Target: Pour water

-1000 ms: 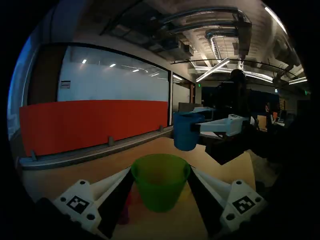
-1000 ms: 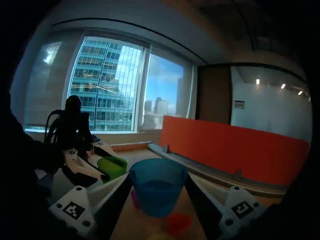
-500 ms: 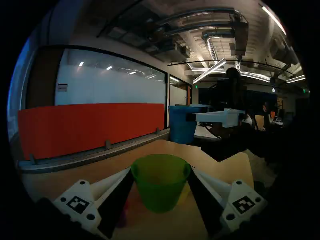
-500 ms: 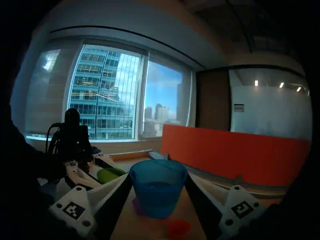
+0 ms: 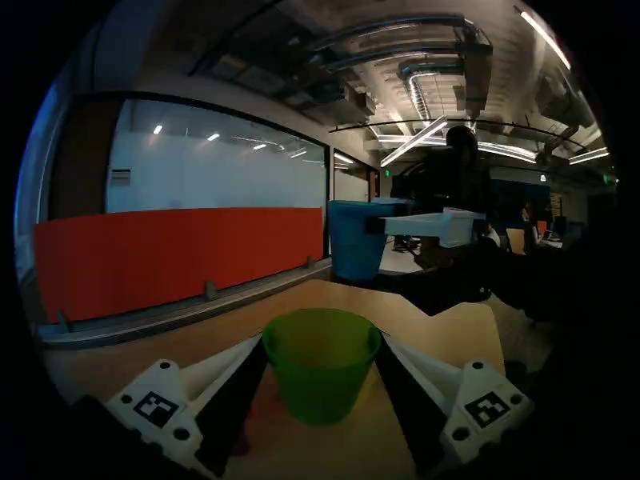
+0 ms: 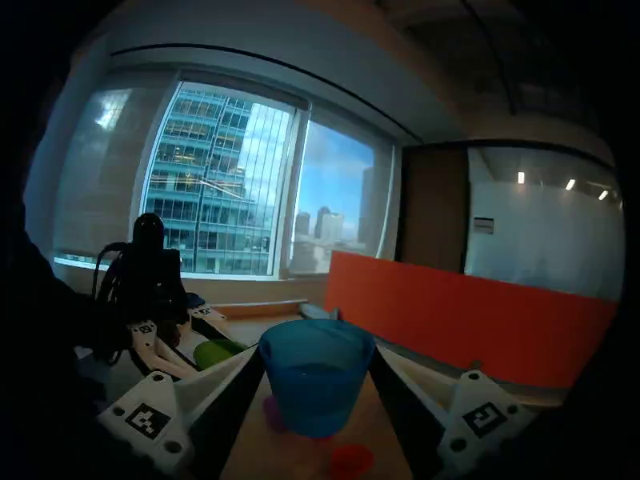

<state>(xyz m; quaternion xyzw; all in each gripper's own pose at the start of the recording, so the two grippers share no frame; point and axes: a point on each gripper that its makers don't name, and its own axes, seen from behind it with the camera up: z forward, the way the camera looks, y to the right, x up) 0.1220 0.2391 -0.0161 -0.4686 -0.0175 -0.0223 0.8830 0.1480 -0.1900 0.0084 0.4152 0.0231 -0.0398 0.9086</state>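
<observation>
Left gripper point(image 5: 322, 354) is closed on the upright green cup point(image 5: 322, 366). Right gripper point(image 6: 317, 358) is closed on the blue cup point(image 6: 318, 388) — holding water — raised beyond the green cup. The wall sign point(image 5: 120, 177) is too small to read.

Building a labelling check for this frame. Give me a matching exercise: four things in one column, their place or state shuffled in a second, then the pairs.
Things:
1. green cup
2. blue cup
3. orange panel
4. small red item

Place or state:
A. upright beyond the table
B. gripped by the right gripper, water inside
C. lying on the table
D. gripped by the left gripper

Pairs: 1-D, 2-B, 3-A, 4-C
</observation>
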